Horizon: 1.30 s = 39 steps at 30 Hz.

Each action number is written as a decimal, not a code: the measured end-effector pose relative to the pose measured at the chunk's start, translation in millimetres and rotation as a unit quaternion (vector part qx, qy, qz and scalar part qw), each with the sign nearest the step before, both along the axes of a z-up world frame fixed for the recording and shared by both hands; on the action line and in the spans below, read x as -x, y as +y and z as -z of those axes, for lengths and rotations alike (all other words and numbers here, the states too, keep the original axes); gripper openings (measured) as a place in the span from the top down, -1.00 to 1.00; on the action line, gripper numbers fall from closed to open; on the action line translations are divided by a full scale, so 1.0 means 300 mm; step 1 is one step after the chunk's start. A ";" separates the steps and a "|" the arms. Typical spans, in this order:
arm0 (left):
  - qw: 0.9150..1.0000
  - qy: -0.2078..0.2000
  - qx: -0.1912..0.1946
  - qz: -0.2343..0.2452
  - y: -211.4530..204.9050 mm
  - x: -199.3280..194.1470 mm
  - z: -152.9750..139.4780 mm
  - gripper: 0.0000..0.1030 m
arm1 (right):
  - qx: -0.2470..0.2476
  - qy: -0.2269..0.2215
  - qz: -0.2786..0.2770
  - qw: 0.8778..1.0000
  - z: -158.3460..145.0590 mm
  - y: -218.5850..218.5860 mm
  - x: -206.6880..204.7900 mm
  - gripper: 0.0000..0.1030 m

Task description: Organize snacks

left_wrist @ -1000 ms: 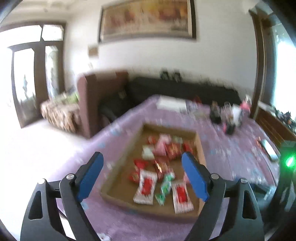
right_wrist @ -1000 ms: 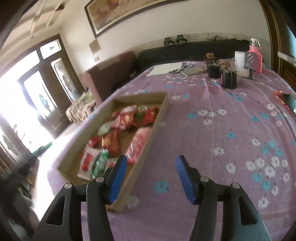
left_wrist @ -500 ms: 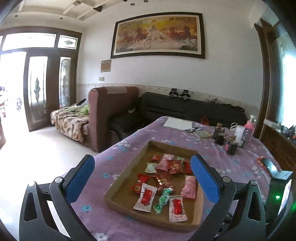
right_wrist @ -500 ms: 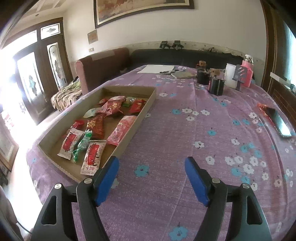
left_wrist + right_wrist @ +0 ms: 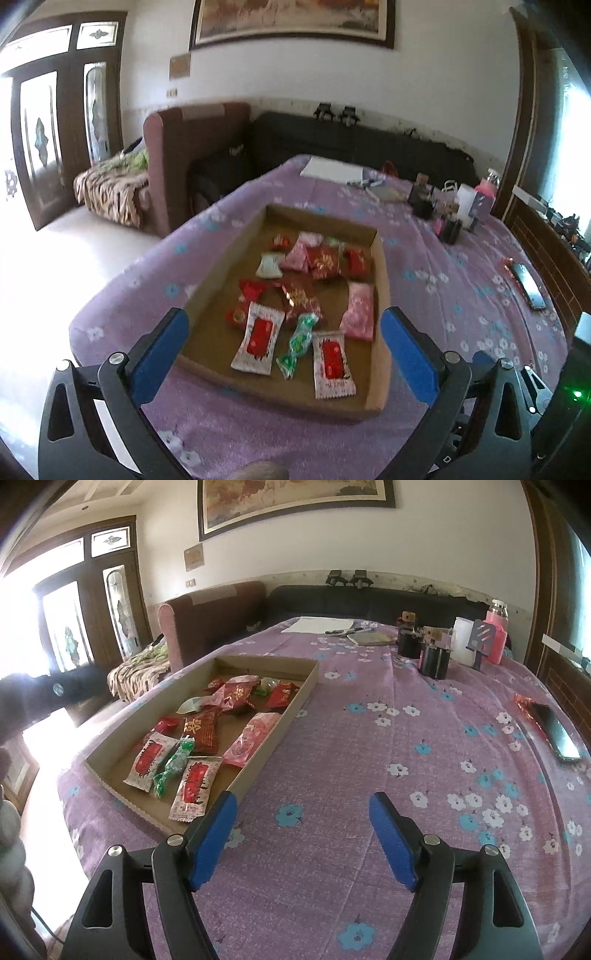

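Note:
A shallow cardboard tray (image 5: 381, 280) lies on the purple flowered tablecloth and holds several wrapped snacks: red-and-white packets (image 5: 260, 338), a green twisted candy (image 5: 298, 341), pink packets (image 5: 357, 311) and dark red packets (image 5: 300, 297). My left gripper (image 5: 284, 325) is open and empty, just short of the tray's near edge. In the right wrist view the tray (image 5: 291, 716) is to the left. My right gripper (image 5: 303, 812) is open and empty over bare cloth right of the tray's near corner.
A phone (image 5: 557, 731) beside a red wrapper (image 5: 524, 703) lies at the table's right edge. Dark jars (image 5: 434, 657), a white cup (image 5: 463, 644) and a pink bottle (image 5: 496, 635) stand at the back right. Papers (image 5: 317, 624) lie at the far end. Sofas stand beyond.
The left gripper has come nearer to the tray's near edge and tilted down. The right gripper has drifted a little closer to the table. Both stay open.

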<state>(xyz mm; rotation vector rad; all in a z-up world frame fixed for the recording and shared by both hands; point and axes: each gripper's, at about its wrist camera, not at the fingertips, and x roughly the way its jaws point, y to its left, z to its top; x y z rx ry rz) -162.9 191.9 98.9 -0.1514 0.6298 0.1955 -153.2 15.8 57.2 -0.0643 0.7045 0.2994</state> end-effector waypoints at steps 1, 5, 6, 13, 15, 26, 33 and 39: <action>1.000 0.004 -0.001 -0.001 -0.001 0.000 0.007 -1.00 | 0.001 0.000 -0.001 1.000 0.001 0.003 0.001 -0.49; 1.000 0.025 -0.009 -0.009 -0.005 -0.009 0.038 -1.00 | 0.007 0.005 -0.005 1.000 0.010 0.022 0.003 -0.49; 0.999 0.030 -0.011 -0.013 0.000 -0.015 0.045 -1.00 | 0.008 0.006 -0.006 1.000 0.012 0.027 0.003 -0.49; 0.998 0.068 0.014 -0.010 0.029 -0.030 0.103 -1.00 | 0.028 0.019 -0.017 0.999 0.036 0.075 0.003 -0.51; 0.997 0.077 0.016 -0.006 0.029 -0.033 0.115 -1.00 | 0.034 0.022 -0.020 0.999 0.043 0.088 0.003 -0.51; 0.994 0.104 0.026 0.022 0.011 -0.042 0.147 -1.00 | 0.047 0.027 -0.007 0.998 0.049 0.093 -0.009 -0.55; 0.993 0.111 0.030 0.031 -0.007 -0.033 0.153 -1.00 | 0.051 0.027 -0.008 0.998 0.050 0.094 -0.003 -0.56; 0.992 0.114 0.037 0.039 -0.015 -0.019 0.153 -1.00 | 0.049 0.027 -0.004 0.998 0.046 0.085 0.007 -0.57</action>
